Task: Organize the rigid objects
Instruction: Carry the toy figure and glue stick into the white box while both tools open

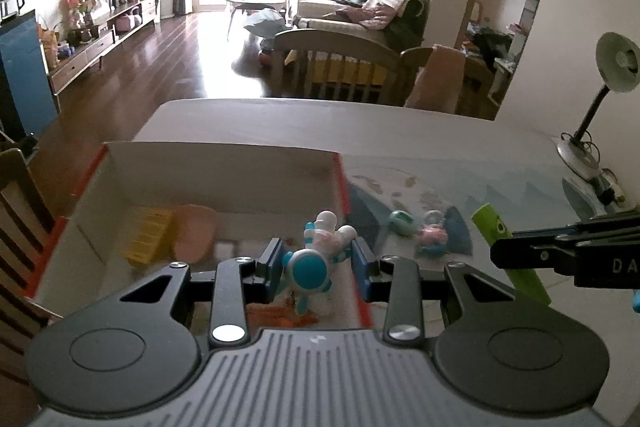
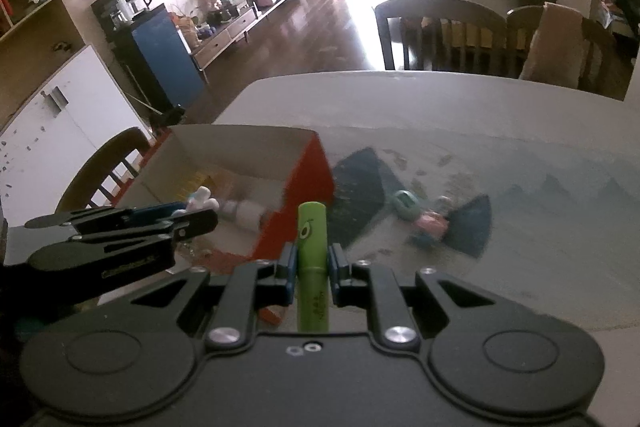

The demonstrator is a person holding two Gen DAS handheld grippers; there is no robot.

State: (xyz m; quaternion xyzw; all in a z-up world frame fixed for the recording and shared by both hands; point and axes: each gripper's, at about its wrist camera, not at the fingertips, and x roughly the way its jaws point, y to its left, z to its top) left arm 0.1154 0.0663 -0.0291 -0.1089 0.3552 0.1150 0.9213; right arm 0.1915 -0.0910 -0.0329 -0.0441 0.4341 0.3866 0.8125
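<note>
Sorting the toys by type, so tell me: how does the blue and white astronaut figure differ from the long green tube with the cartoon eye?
The blue and white astronaut figure is stubby, with limbs sticking out; the long green tube is slim and straight.
The figure sits between the left gripper fingers above the white-lined red box; the tube is clamped in the right gripper, outside the box.
Both are held off the table.
</note>
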